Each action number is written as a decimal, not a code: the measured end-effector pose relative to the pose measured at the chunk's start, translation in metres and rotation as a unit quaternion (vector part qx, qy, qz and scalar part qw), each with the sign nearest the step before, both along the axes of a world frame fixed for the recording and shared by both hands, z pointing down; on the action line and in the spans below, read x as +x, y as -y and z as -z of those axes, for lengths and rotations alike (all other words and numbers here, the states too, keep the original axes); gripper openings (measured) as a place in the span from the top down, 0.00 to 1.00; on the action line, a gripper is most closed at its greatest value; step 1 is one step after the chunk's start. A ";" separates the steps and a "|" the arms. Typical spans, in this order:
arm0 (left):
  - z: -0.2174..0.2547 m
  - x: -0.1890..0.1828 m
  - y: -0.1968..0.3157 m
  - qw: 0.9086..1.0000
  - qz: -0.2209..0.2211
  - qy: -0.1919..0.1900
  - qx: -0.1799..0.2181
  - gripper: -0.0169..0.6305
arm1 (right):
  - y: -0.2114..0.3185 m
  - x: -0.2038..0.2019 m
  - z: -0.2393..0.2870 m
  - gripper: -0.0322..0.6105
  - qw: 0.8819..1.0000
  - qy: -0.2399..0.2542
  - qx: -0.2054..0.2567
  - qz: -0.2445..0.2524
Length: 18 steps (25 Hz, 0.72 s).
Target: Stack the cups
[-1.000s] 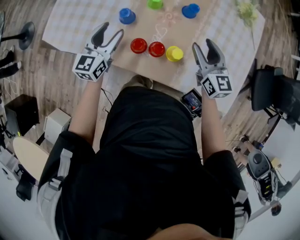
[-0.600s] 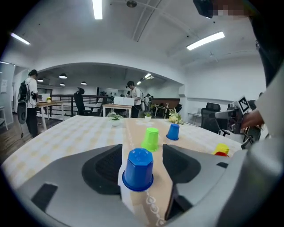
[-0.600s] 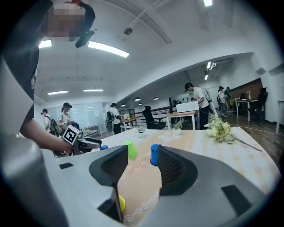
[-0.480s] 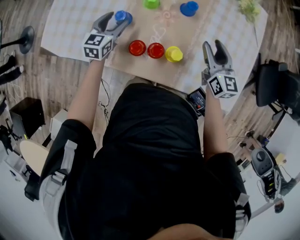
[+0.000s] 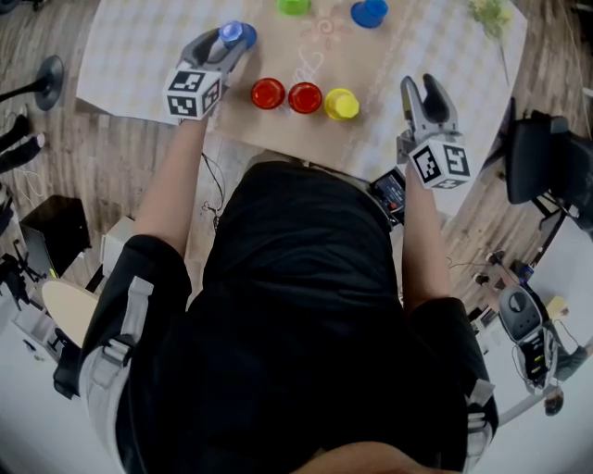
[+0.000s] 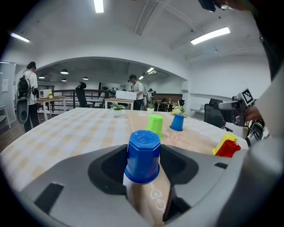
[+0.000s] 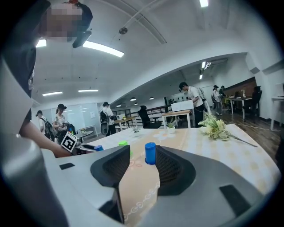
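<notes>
An upturned blue cup (image 5: 237, 34) (image 6: 143, 155) stands on the table between the jaws of my left gripper (image 5: 222, 44). The jaws are closing round it and do not visibly press on it. Two red cups (image 5: 268, 93) (image 5: 305, 96) and a yellow cup (image 5: 341, 104) sit in a row near the table's front. A green cup (image 5: 294, 6) (image 6: 155, 125) and a second blue cup (image 5: 369, 12) (image 7: 150, 153) stand farther back. My right gripper (image 5: 420, 85) (image 7: 142, 162) hovers at the table's front right, jaws closing with nothing between them.
The checked tablecloth (image 5: 139, 46) has a beige runner (image 5: 324, 56) under the cups. A flower sprig (image 5: 486, 14) (image 7: 216, 126) lies at the far right. A small device (image 5: 389, 194) sits by the near edge. An office chair (image 5: 533, 171) stands to the right.
My left gripper has moved forward from the table's front edge and now straddles the blue cup. The right gripper has shifted slightly forward and right.
</notes>
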<state>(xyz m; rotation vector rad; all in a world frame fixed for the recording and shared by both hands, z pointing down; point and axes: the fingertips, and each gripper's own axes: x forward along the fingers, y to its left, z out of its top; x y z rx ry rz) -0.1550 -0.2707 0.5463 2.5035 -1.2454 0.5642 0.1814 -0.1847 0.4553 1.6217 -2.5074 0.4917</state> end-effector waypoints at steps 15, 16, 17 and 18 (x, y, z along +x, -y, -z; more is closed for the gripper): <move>0.113 0.078 -0.079 0.987 -0.151 -0.037 0.048 0.63 | -0.006 -0.025 0.010 0.68 1.000 0.001 0.017 0.021; 0.113 0.083 -0.089 0.985 -0.160 -0.035 0.045 0.63 | -0.008 -0.028 0.011 0.68 1.000 0.002 0.018 0.024; 0.111 0.088 -0.098 0.984 -0.168 -0.032 0.040 0.63 | -0.009 -0.031 0.012 0.69 0.999 0.002 0.019 0.027; 0.108 0.092 -0.107 0.983 -0.176 -0.028 0.036 0.63 | -0.011 -0.033 0.011 0.69 0.999 0.001 0.020 0.030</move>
